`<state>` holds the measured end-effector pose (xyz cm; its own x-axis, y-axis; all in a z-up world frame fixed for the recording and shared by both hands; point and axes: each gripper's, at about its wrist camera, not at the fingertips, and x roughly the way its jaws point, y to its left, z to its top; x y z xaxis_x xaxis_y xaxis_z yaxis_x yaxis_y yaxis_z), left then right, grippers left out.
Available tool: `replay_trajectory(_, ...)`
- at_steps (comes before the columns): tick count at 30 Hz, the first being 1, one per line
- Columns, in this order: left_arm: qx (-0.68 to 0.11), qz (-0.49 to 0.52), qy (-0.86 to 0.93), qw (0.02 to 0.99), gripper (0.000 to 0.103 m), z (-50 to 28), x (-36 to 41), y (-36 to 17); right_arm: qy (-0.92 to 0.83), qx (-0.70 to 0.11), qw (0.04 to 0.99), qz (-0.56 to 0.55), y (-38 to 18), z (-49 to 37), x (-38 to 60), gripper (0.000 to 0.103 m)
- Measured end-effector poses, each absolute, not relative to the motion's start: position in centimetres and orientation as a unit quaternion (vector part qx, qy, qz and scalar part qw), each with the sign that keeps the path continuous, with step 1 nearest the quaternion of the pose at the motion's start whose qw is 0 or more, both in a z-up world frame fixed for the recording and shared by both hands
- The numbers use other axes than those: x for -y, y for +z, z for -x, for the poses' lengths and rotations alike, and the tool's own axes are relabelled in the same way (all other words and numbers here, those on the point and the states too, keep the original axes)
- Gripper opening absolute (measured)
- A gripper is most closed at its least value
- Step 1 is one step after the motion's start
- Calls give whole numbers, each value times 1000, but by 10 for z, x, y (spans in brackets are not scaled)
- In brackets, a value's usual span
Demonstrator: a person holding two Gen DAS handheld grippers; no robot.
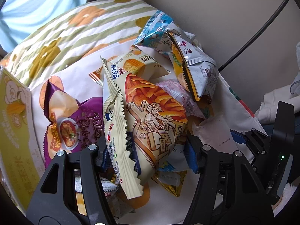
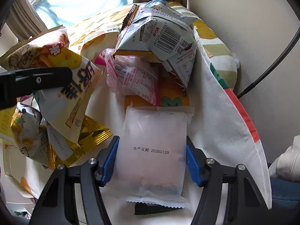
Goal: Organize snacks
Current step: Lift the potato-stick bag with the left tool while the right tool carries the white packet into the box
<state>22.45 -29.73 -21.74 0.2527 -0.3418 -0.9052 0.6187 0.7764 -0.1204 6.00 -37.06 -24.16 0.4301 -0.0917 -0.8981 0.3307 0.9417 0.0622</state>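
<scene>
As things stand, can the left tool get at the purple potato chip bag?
Probably not directly. The left tool is closed on the cream snack bag, which fills its jaws. The purple potato chip bag lies uncovered just left of it, so release first.

Left wrist view, centre: cream snack bag lies between the left claw pads, atop the pile.
Left of it: purple chip bag, flat on the bed sheet.
Upper right: grey packets stacked behind.
Right wrist view, lower centre: white packet between the right claw pads.
Above it: pink packet, under a grey packet.
Left: cheese snack bag.
</scene>
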Motion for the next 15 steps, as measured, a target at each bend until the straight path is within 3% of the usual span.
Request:
replay_trajectory(7, -510, -120, -295, 799, 59, -212, 293, -192, -116, -500, 851, -108, -218, -48, 371, 60)
replay_trajectory(15, -460, -95, -264, 842, 59, -195, 273, -128, -88, -456, 883, -72, -162, -41, 367, 60)
